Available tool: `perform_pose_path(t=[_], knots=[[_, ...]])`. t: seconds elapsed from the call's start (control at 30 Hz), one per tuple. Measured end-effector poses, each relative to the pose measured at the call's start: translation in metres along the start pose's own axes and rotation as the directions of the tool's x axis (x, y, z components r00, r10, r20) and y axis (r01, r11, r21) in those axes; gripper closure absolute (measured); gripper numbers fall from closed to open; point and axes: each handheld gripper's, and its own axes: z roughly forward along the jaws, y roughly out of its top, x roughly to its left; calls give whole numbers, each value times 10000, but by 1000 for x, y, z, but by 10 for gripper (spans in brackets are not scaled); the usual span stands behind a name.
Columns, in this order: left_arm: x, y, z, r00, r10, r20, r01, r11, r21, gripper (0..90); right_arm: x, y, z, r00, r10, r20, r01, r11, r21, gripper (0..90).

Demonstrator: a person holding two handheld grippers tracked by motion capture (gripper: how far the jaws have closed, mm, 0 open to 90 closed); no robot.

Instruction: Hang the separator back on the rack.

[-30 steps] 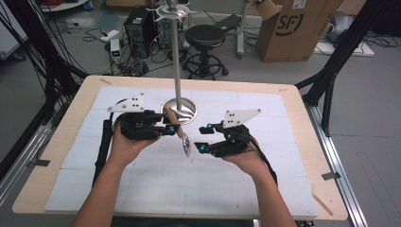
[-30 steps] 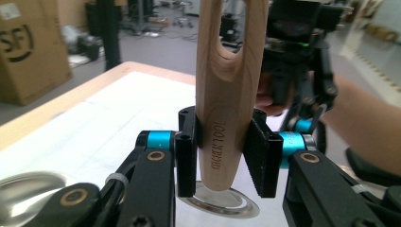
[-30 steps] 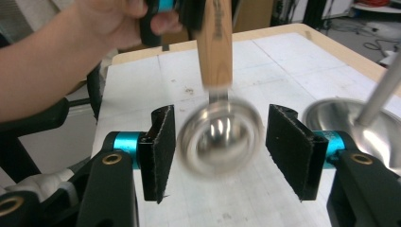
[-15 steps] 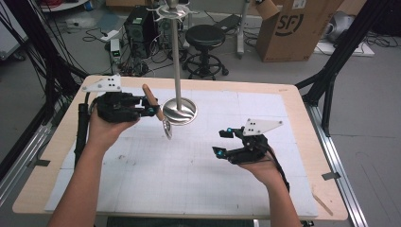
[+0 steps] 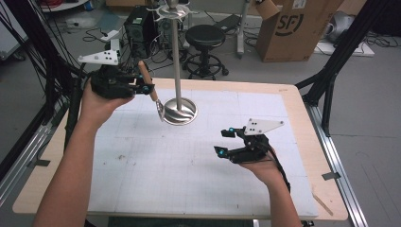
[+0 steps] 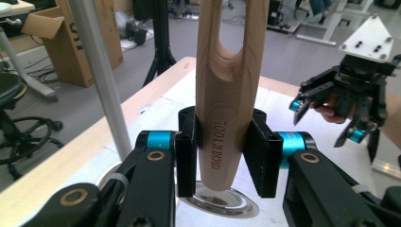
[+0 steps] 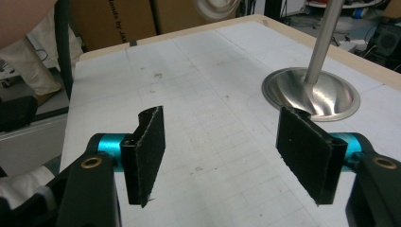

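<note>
My left gripper (image 5: 145, 86) is shut on the wooden handle of a utensil (image 5: 159, 109), whose metal head hangs down to the right beside the stand's round base (image 5: 184, 115). In the left gripper view the pads clamp the engraved handle (image 6: 226, 94), which has a slot at its top, and the stand's pole (image 6: 101, 80) rises at the left. My right gripper (image 5: 223, 141) hovers low over the white mat at the right. Its jaws have just been opening, and nothing lies between them (image 7: 227, 151). The steel base (image 7: 312, 92) lies ahead of it.
A white gridded mat (image 5: 189, 170) covers the wooden table (image 5: 293, 94). The tall stand pole (image 5: 176, 61) rises at the table's far middle. Behind the table stand a stool (image 5: 205, 38), a cardboard box (image 5: 293, 28) and a computer case (image 5: 142, 23). Black frame posts flank both sides.
My left hand has carried the utensil from the table's middle up and to the far left. My right hand has drawn back to the right, away from the utensil, with its jaws wider.
</note>
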Motion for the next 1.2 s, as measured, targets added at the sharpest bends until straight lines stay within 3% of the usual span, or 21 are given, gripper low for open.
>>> perform_pose_path(t=[0.33, 0.9, 1.1, 1.2], knots=[[16, 39, -6, 9985, 293, -465, -271, 9985, 470, 680, -3, -2, -1, 10000, 89, -29, -89, 10000, 36, 330], [35, 67, 6, 9951, 250, -959, -158, 9953, 954, 680, -2, -4, 4, 9998, 115, -153, -110, 9996, 277, 299], [36, 80, 9, 9914, 400, -1242, -276, 9945, 1006, 680, -3, -4, 4, 9997, 132, -193, -126, 9995, 282, 296], [37, 82, 12, 9917, 293, -1255, -161, 9943, 1050, 680, -3, -5, 3, 9998, 132, -148, -129, 9996, 242, 296]])
